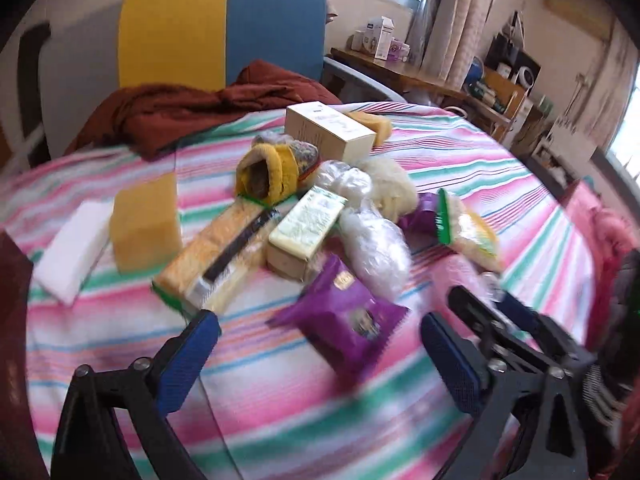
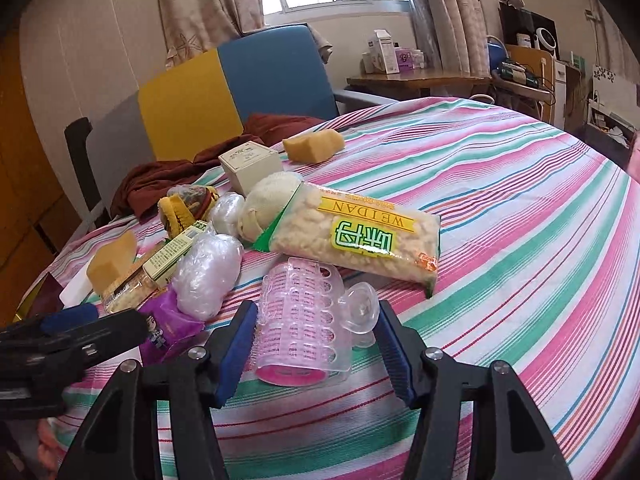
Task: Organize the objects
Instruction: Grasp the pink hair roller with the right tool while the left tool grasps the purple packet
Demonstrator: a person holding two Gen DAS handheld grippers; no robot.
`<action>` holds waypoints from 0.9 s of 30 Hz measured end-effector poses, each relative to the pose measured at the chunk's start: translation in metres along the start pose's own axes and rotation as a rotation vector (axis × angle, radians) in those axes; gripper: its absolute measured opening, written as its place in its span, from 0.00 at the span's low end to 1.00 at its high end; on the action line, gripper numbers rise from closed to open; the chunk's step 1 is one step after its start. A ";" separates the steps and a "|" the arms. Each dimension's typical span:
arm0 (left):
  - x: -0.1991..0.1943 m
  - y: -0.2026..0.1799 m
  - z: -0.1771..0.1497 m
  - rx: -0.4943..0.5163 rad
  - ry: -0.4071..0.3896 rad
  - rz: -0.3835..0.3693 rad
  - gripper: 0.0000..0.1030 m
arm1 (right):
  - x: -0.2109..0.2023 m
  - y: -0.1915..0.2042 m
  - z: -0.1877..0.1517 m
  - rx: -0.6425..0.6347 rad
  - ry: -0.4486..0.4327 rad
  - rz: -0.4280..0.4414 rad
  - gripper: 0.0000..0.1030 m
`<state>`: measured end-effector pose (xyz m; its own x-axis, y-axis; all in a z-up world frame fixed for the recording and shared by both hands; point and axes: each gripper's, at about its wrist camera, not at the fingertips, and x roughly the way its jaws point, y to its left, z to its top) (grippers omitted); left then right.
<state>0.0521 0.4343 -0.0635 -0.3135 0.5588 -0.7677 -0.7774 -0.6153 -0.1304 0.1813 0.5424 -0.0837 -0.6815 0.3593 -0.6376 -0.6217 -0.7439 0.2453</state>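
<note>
Right gripper (image 2: pixel 316 340) jaws pinching pink roller holder (image 2: pixel 304 320); left gripper (image 1: pixel 320 344) jaws spread, purple packet (image 1: pixel 344 316) blurred.

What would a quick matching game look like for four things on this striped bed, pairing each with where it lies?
Things:
1. pink hair roller
2. purple packet
3. snack bag
4. cream box

Places:
A. far side of the pile, near the brown cloth
B. between the right gripper's blue pads
C. just behind the roller, printed WEIDAN
D. ahead of the left gripper, between its wide-open jaws

Pairs: 1-B, 2-D, 3-C, 4-A
</note>
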 end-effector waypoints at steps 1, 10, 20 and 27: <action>0.005 -0.001 0.001 0.019 -0.003 0.014 0.83 | 0.000 0.000 0.000 0.001 -0.001 0.002 0.58; 0.030 -0.002 -0.003 0.046 0.042 -0.057 0.61 | -0.001 0.001 -0.001 -0.017 -0.004 -0.011 0.58; 0.013 0.017 -0.023 0.064 -0.008 -0.078 0.33 | -0.003 0.004 -0.003 -0.037 -0.007 -0.022 0.58; -0.009 0.026 -0.047 0.061 -0.052 -0.068 0.33 | -0.008 0.013 -0.007 -0.075 -0.006 -0.037 0.58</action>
<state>0.0601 0.3875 -0.0895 -0.2857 0.6275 -0.7243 -0.8290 -0.5409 -0.1417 0.1811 0.5258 -0.0803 -0.6610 0.3903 -0.6409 -0.6159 -0.7701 0.1662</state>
